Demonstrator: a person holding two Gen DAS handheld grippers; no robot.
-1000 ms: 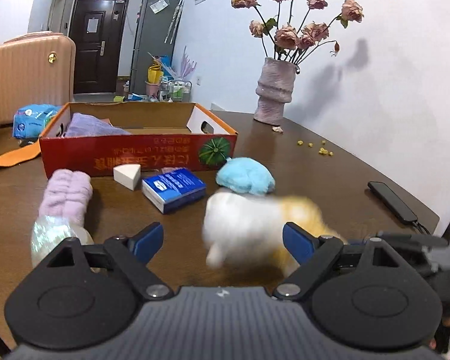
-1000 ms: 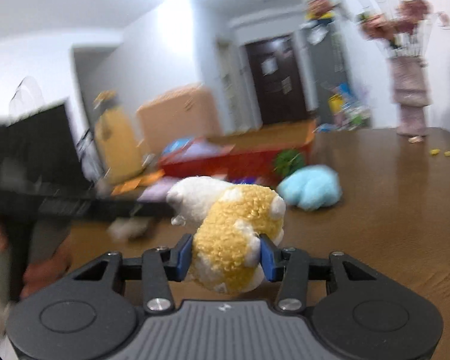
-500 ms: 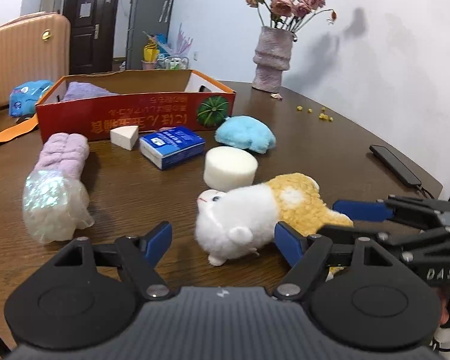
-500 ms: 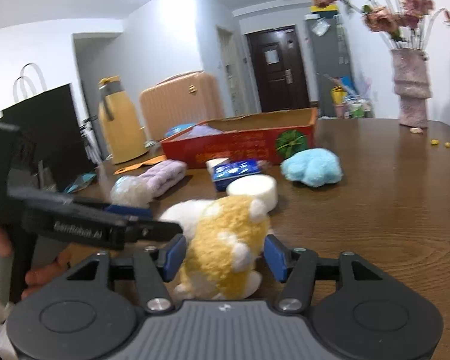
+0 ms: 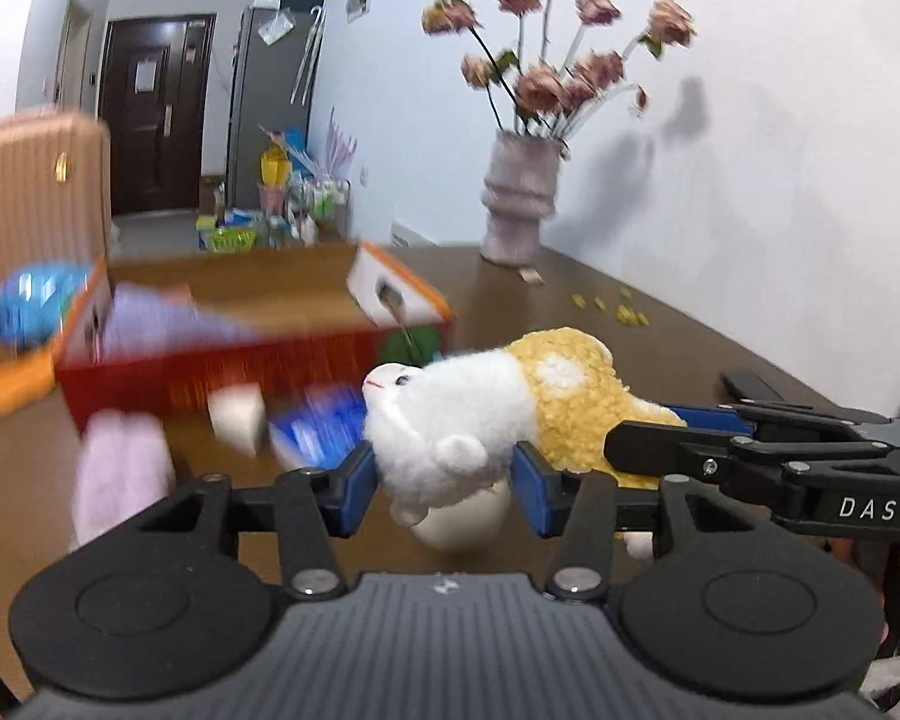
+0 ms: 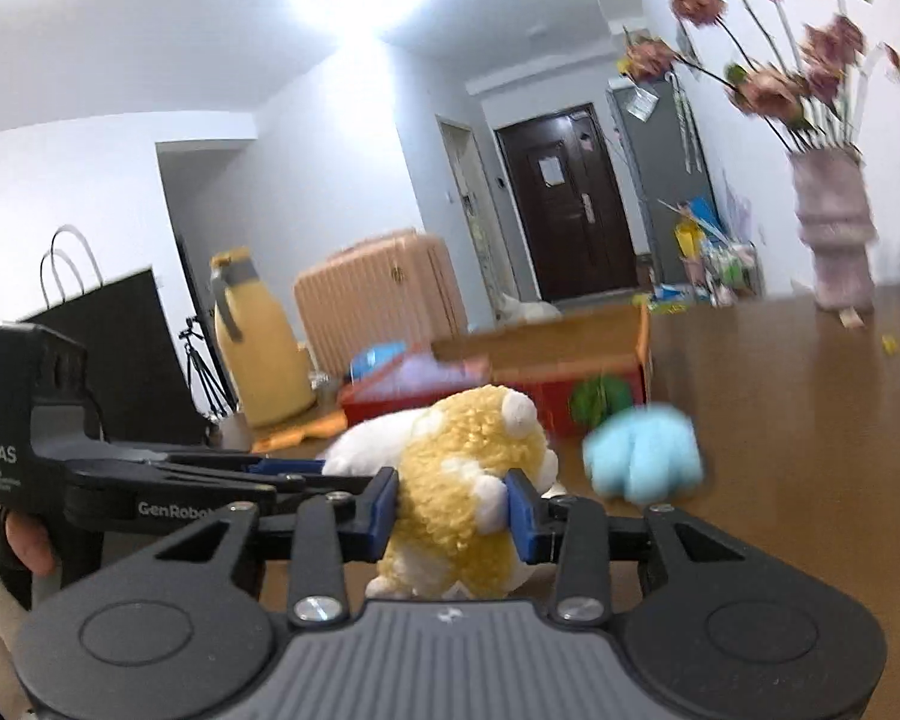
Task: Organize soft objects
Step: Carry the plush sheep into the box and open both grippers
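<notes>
A white and yellow plush toy (image 5: 498, 414) hangs above the brown table, held by both grippers. My left gripper (image 5: 444, 480) is shut on its white head. My right gripper (image 6: 450, 507) is shut on its yellow body (image 6: 468, 480); the right gripper also shows in the left wrist view (image 5: 720, 438). Behind stands the open red cardboard box (image 5: 240, 372) with a purple cloth (image 5: 150, 318) inside. A blue plush (image 6: 645, 459), a rolled pink towel (image 5: 120, 474) and a white round sponge (image 5: 462, 522) lie on the table.
A white wedge (image 5: 237, 417) and a blue packet (image 5: 324, 420) lie in front of the box. A green ball (image 6: 600, 402) sits by the box corner. A vase of flowers (image 5: 519, 204) stands at the back. A phone (image 5: 750, 387) lies right.
Both grippers have closed on the plush toy and lifted it off the table. The view is blurred from motion toward the box.
</notes>
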